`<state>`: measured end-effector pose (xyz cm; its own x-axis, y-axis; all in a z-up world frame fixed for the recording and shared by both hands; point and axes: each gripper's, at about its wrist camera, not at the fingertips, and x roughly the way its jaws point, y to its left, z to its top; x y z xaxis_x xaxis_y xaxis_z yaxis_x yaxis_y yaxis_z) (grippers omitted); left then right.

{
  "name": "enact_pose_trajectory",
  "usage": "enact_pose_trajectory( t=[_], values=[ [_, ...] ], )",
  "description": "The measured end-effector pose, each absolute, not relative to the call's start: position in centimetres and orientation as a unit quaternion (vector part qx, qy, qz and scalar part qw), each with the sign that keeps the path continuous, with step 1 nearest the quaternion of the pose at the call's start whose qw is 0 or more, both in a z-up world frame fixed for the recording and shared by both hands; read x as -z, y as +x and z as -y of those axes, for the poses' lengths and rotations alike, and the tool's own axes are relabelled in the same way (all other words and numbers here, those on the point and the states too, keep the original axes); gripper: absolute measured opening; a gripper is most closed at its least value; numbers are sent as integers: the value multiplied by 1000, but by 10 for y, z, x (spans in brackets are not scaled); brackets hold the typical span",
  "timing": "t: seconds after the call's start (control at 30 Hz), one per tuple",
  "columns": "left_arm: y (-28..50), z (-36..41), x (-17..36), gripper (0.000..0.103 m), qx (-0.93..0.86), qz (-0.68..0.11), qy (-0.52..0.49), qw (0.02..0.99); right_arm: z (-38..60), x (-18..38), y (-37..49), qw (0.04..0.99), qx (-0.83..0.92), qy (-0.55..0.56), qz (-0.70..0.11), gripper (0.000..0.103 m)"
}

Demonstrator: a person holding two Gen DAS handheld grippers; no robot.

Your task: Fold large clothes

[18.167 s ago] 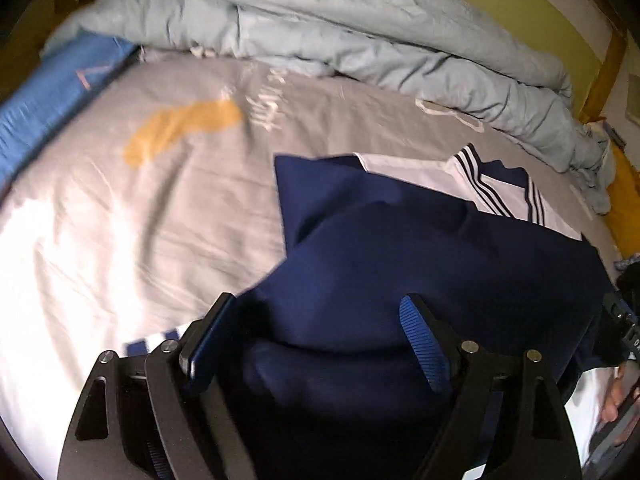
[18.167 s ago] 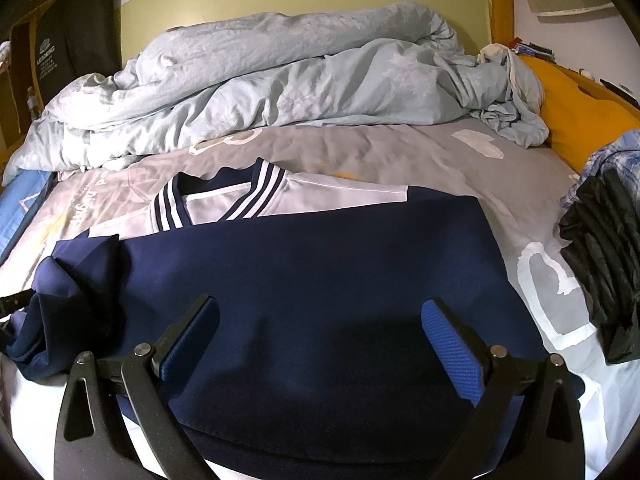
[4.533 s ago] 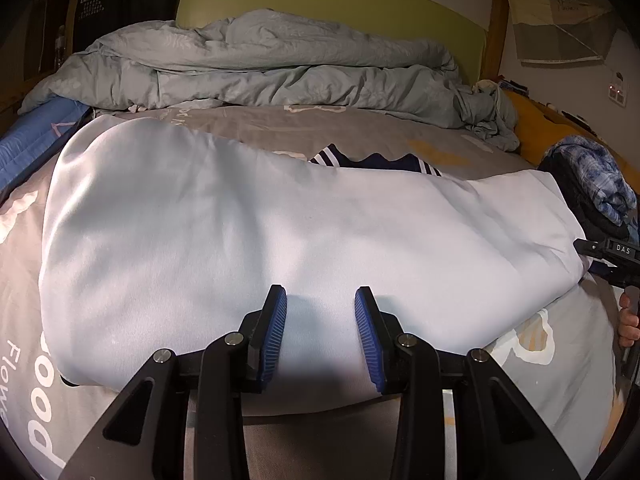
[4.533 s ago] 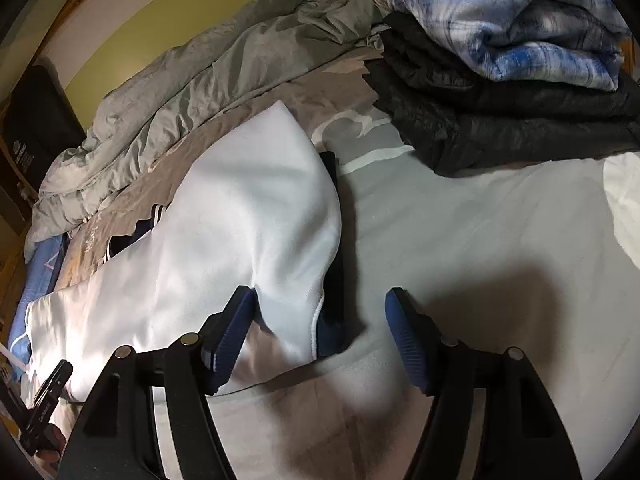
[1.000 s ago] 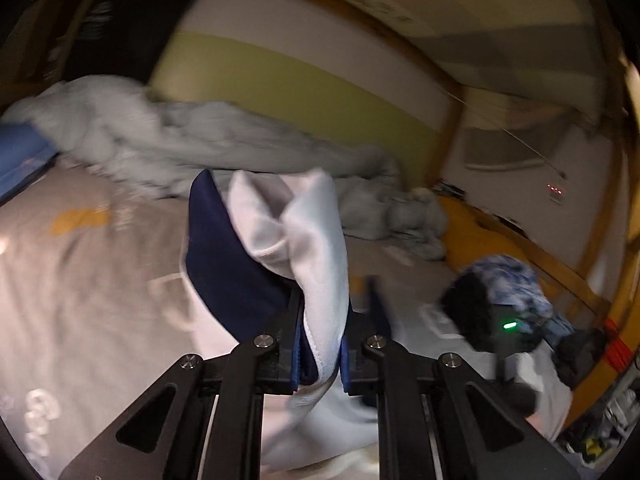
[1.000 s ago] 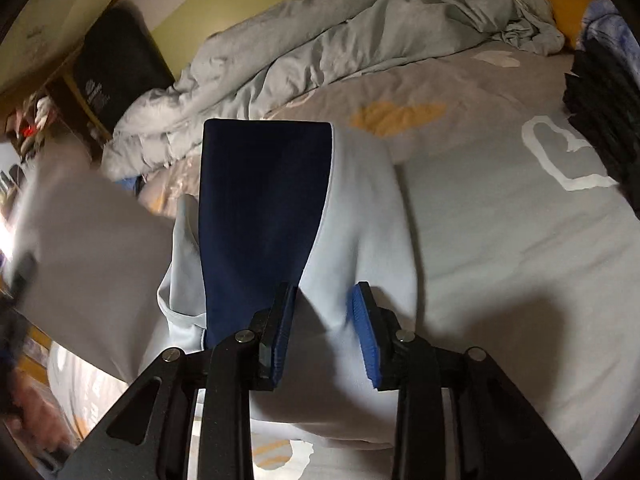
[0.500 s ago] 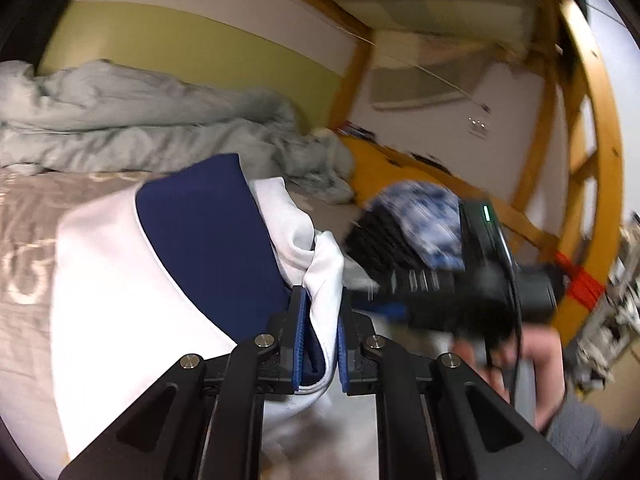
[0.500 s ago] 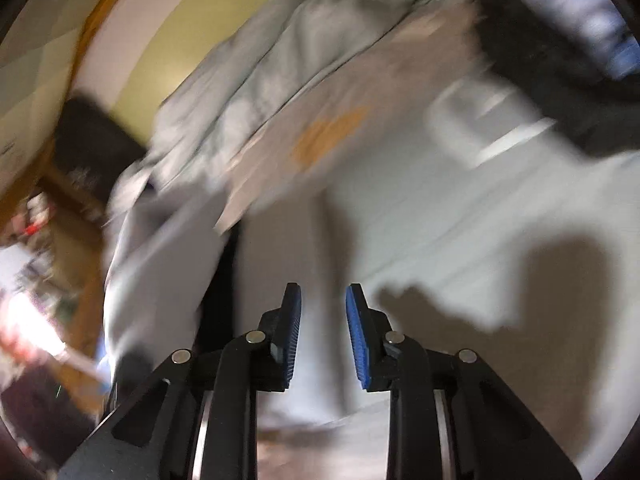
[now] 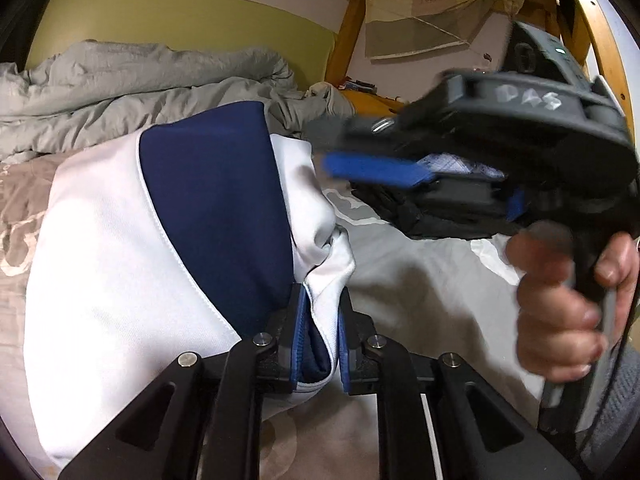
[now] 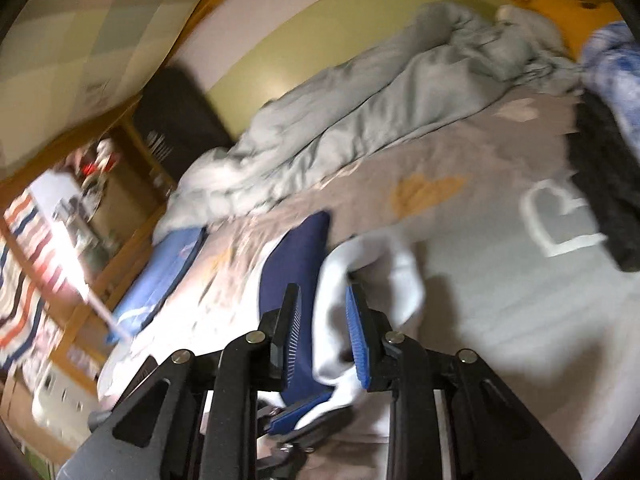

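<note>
1. A bed covered by a grey sheet printed with white heart outlines and an orange patch fills both views; behind it run a yellow-green wall band and a wooden bed frame.
2. A rumpled pale grey duvet is heaped along the far side of the bed, soft and deeply creased.
3. The garment, smooth white fabric with a navy blue panel edged by a neat seam, lies draped on the bed in front of the duvet.
4. The left gripper is pinching a bunched white-and-navy fold of the garment between its ribbed blue pads.
5. The right gripper has its pads drawn close together; garment fabric shows between them, but blur hides whether they press on it.
6. In the left wrist view the right gripper's black body bears the handwritten letters "DAS", with a hand around its handle.
7. A stack of dark folded clothes topped by blue plaid sits at the bed's right edge.
</note>
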<state>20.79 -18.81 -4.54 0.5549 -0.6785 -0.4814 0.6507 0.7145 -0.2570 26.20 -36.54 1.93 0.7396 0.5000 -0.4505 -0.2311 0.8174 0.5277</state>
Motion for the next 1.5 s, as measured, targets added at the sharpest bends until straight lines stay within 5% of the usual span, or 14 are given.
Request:
enact_pose_trajectory(
  t=[0.03,0.1,0.13,0.17,0.4,0.7,1.0,1.13,1.3,1.5],
  values=[
    [204,183,43,22,379,-281,-27,881,358,-16,265,903,-207,217,-309,24],
    [190,173,36,49,388,-275,-29,879,345,-8,268,900,-207,198,-330,24],
    [183,169,33,75,392,-269,-28,879,339,-4,271,900,-191,181,-346,24],
    [175,163,28,82,393,-259,-26,882,335,1,274,900,-172,166,-364,24],
    [177,94,8,82,225,-238,-41,944,353,22,277,890,-144,197,-385,23],
    [266,26,56,82,159,-403,-208,877,347,2,269,911,-152,180,-338,25],
    [259,73,50,80,203,-388,-143,888,313,-18,252,928,-182,115,-305,44],
    [259,74,50,80,205,-384,-139,890,317,-3,266,923,-151,139,-327,37],
    [254,81,45,80,204,-373,-108,899,343,-33,237,955,-106,162,-224,38],
    [246,88,42,79,206,-355,-88,908,311,-6,269,921,-170,113,-331,35]
  ],
)
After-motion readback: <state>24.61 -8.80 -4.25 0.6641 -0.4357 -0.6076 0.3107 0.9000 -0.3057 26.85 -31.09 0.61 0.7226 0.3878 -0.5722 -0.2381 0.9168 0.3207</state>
